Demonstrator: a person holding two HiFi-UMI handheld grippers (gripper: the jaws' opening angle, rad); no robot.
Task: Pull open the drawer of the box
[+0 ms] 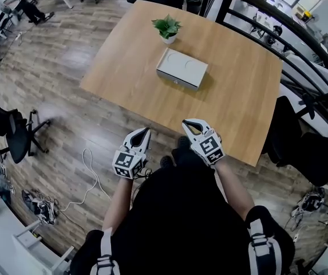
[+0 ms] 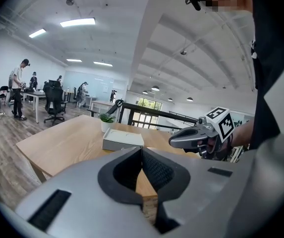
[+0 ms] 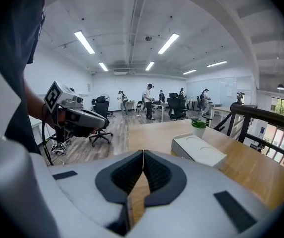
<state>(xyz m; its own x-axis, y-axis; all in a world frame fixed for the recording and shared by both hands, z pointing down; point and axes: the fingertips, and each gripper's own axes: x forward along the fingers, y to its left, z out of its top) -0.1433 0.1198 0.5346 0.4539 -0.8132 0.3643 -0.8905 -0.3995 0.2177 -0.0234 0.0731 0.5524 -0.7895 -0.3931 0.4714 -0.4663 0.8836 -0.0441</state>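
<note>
Tongs nearest, side by side above the wooden floor (image 1: 55, 73), just short of the near edge of the surface (image 1: 123, 67). Left tongs (image 1: 146, 130) pressed fully together, gripping nothing. Left gripper view: left tongs (image 2: 142, 150) meeting along one tight seam. Right tongs (image 1: 185, 122) likewise closed and empty. Right gripper view: right tongs (image 3: 143, 153) with pads flat against each other. Both aimed toward 12 o'clock and tilted a little downward, well apart from the box. White cable (image 1: 89, 171) loose on the floor at 8 o'clock from the left tongs.

Further out, at 12 o'clock from the tongs, box (image 1: 182, 67): white, flat, rectangular, lying mid-surface, one long side turned toward 6 o'clock, two shallow round dimples in its lid. On that near side its drawer (image 1: 178, 80), flush, not pulled out. Touched by neither tongs.

Beyond, just beside the box at 11 o'clock, potted plant (image 1: 167, 27). Farther still, dark office chair (image 1: 15, 133) at 9 o'clock on the floor, and black railing (image 1: 301, 44) at 2 o'clock past the surface.
</note>
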